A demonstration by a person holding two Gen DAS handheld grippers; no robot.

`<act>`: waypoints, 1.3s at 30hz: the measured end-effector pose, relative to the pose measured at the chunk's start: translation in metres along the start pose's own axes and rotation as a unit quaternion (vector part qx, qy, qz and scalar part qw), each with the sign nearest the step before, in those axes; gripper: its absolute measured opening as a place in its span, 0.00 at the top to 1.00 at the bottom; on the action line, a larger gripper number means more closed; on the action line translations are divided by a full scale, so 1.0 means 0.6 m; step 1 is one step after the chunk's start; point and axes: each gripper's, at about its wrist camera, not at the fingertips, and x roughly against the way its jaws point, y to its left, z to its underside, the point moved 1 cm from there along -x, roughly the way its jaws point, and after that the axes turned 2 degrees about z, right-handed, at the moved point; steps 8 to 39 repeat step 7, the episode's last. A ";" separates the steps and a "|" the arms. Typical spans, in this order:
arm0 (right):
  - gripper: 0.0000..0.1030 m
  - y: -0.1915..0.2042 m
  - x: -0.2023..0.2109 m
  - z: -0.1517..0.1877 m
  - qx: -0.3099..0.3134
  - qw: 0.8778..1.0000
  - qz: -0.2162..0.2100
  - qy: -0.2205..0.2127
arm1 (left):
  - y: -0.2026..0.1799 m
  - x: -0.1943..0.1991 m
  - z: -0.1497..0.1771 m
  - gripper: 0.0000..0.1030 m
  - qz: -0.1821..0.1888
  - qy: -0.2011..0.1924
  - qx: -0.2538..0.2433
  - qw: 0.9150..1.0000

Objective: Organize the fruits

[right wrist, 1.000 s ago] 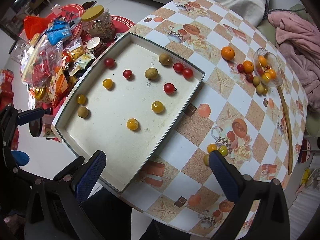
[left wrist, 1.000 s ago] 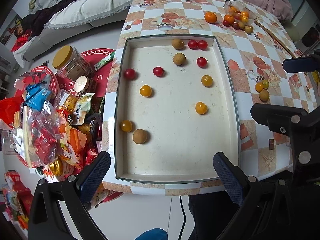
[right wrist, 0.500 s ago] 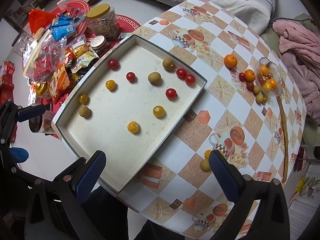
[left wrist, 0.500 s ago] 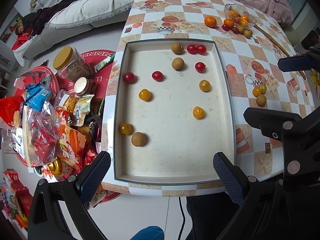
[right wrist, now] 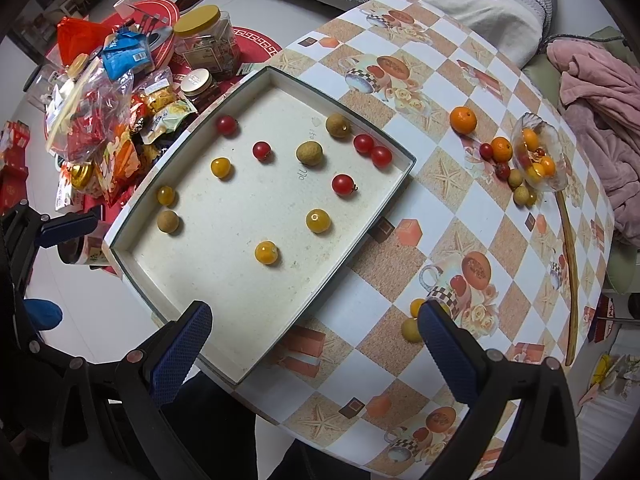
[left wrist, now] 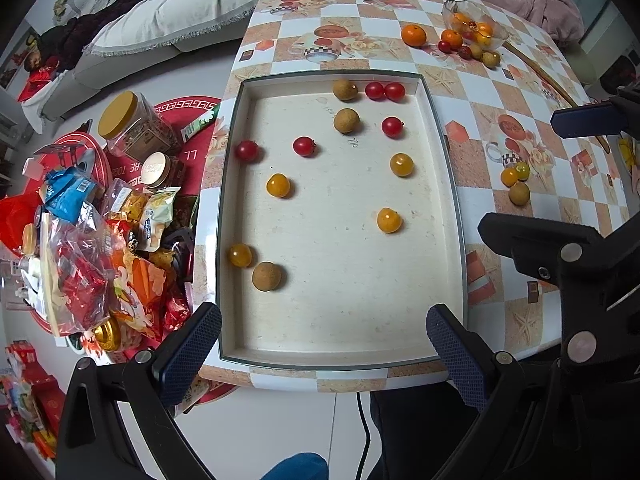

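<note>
A shallow white tray [left wrist: 452, 184] [right wrist: 372, 224] lies on the checkered table. In it are scattered red tomatoes [left wrist: 304, 146] [right wrist: 343, 184], yellow tomatoes [left wrist: 389, 220] [right wrist: 266, 252] and brown longans [left wrist: 266, 276] [right wrist: 309, 153]. A glass bowl [left wrist: 474, 26] [right wrist: 538, 156] at the far right holds small fruits, with an orange [left wrist: 414, 35] [right wrist: 463, 120] and more fruits beside it. Three small fruits [left wrist: 518, 182] [right wrist: 414, 320] lie on the table right of the tray. My left gripper [left wrist: 324, 344] is open and empty over the tray's near edge. My right gripper [right wrist: 316, 340] is open and empty above the table's near right part.
A heap of snack bags and jars [left wrist: 100, 216] [right wrist: 120, 100] lies on the floor left of the table. A long wooden stick [right wrist: 570, 272] lies along the table's right side. A sofa with blankets [left wrist: 160, 12] stands beyond the table.
Both grippers have pulled back and risen a little, so the tray and table look smaller and farther. Both stay open. No fruit has moved.
</note>
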 end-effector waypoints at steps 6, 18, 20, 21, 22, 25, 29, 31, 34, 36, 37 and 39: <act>0.00 0.002 -0.004 0.005 -0.003 1.000 -0.001 0.002 | -0.004 0.010 0.000 0.00 0.014 -0.017 -0.003 1.000; 0.00 0.002 -0.006 0.008 -0.003 1.000 -0.002 0.002 | -0.005 0.010 0.000 0.00 0.014 -0.017 -0.005 1.000; 0.00 0.002 -0.006 0.008 -0.003 1.000 -0.002 0.002 | -0.005 0.010 0.000 0.00 0.014 -0.017 -0.005 1.000; 0.00 0.002 -0.006 0.008 -0.003 1.000 -0.002 0.002 | -0.005 0.010 0.000 0.00 0.014 -0.017 -0.005 1.000; 0.00 0.002 -0.006 0.008 -0.003 1.000 -0.002 0.002 | -0.005 0.010 0.000 0.00 0.014 -0.017 -0.005 1.000; 0.00 0.002 -0.006 0.008 -0.003 1.000 -0.002 0.002 | -0.005 0.010 0.000 0.00 0.014 -0.017 -0.005 1.000; 0.00 0.002 -0.006 0.008 -0.003 1.000 -0.002 0.002 | -0.005 0.010 0.000 0.00 0.014 -0.017 -0.005 1.000; 0.00 0.002 -0.006 0.008 -0.003 1.000 -0.002 0.002 | -0.005 0.010 0.000 0.00 0.014 -0.017 -0.005 1.000; 0.00 0.002 -0.006 0.008 -0.003 1.000 -0.002 0.002 | -0.005 0.010 0.000 0.00 0.014 -0.017 -0.005 1.000; 0.00 0.002 -0.006 0.008 -0.003 1.000 -0.002 0.002 | -0.005 0.010 0.000 0.00 0.014 -0.017 -0.005 1.000; 0.00 0.002 -0.006 0.008 -0.003 1.000 -0.002 0.002 | -0.005 0.010 0.000 0.00 0.014 -0.017 -0.005 1.000; 0.00 0.002 -0.006 0.008 -0.003 1.000 -0.002 0.002 | -0.005 0.010 0.000 0.00 0.014 -0.017 -0.005 1.000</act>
